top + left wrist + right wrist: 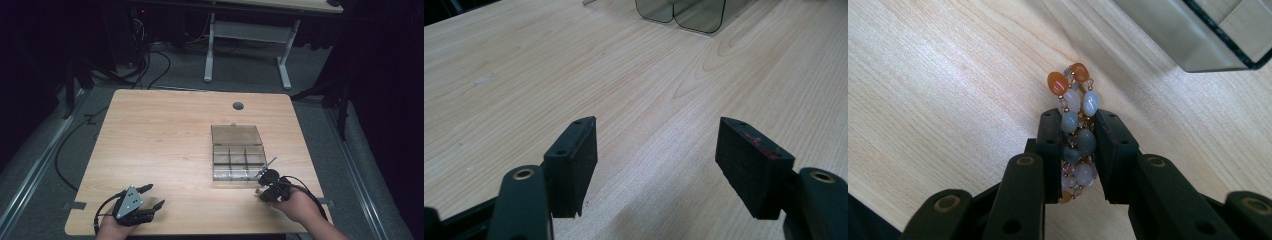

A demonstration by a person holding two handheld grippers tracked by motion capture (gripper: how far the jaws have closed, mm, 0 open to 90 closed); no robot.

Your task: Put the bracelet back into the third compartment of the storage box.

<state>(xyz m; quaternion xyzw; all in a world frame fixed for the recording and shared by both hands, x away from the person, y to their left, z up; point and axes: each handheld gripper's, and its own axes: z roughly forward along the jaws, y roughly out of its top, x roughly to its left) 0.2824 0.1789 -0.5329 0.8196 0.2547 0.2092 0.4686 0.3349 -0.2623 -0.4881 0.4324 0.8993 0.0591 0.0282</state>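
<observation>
The pale wooden worktop (pixel 165 130) fills the frame's centre. A clear compartment box (pixel 238 159), lid open, lies right of centre, below a round cable hole (pixel 238 106).

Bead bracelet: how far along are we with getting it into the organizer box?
Done: the organizer box lies open and the right gripper is shut on the bead bracelet. In hand: bracelet held beside the box's near corner. Left: placing it in a compartment. The left gripper is open, idle.

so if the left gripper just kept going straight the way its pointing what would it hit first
Probably the clear plastic box. The left gripper is open, with bare table ahead. The box's rounded corners sit at the far end of that line, slightly right of centre, though depth is hard to judge.
</observation>
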